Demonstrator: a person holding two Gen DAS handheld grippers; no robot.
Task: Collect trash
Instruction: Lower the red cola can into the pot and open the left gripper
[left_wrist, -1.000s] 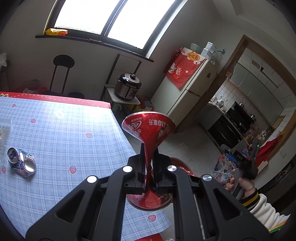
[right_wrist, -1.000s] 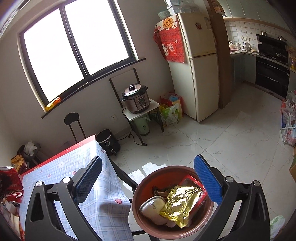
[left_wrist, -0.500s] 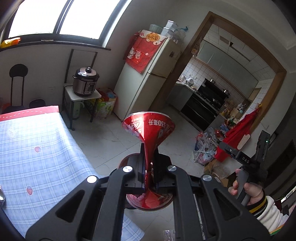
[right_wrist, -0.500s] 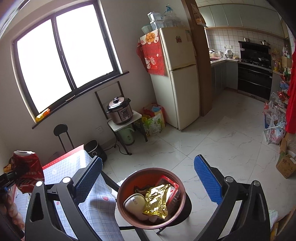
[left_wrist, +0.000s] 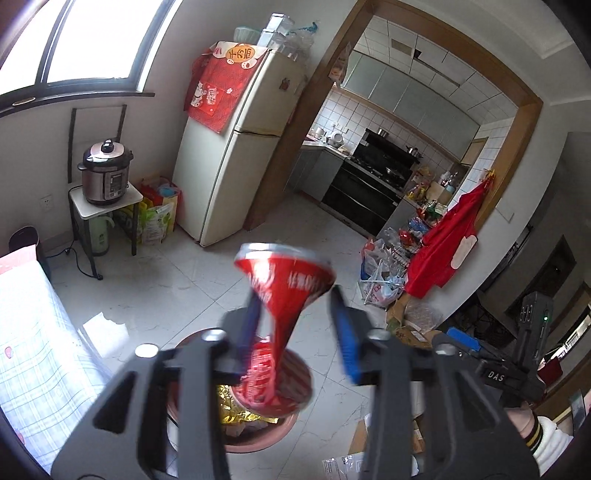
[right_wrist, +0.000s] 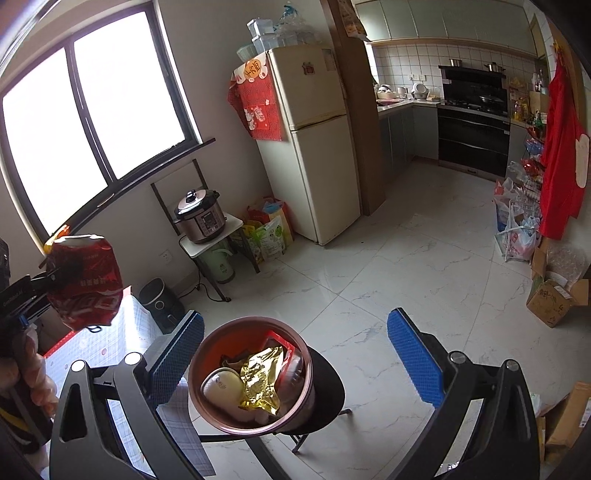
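While the crushed red soda can (left_wrist: 284, 291) sits between the fingers of my left gripper (left_wrist: 295, 325), those fingers stand apart with a clear gap on the right side of the can, and motion blur keeps me from telling whether the left pad (left_wrist: 248, 325) touches it. From my right wrist view the same can shows far out to the left, beside the left tool's dark body, most of which is cut off by the frame edge. Below and just ahead of my left fingers sits the reddish-brown trash bin (left_wrist: 266, 439), largely hidden behind the can and the gripper frame; only a scrap of gold foil wrapper (left_wrist: 236, 410) peeks out there. My right gripper (right_wrist: 295, 354) is spread wide and holds nothing, its blue pads (right_wrist: 415, 356) flanking the bin's rim (right_wrist: 195, 354) without touching it. Inside the bin I can make out the foil wrapper, a pale rounded container (right_wrist: 221, 386) and something red at the back, too crumpled to name. The bin rests on a black stool (right_wrist: 328, 391), beside the checked tablecloth (right_wrist: 147, 325), partly covered by my left finger.
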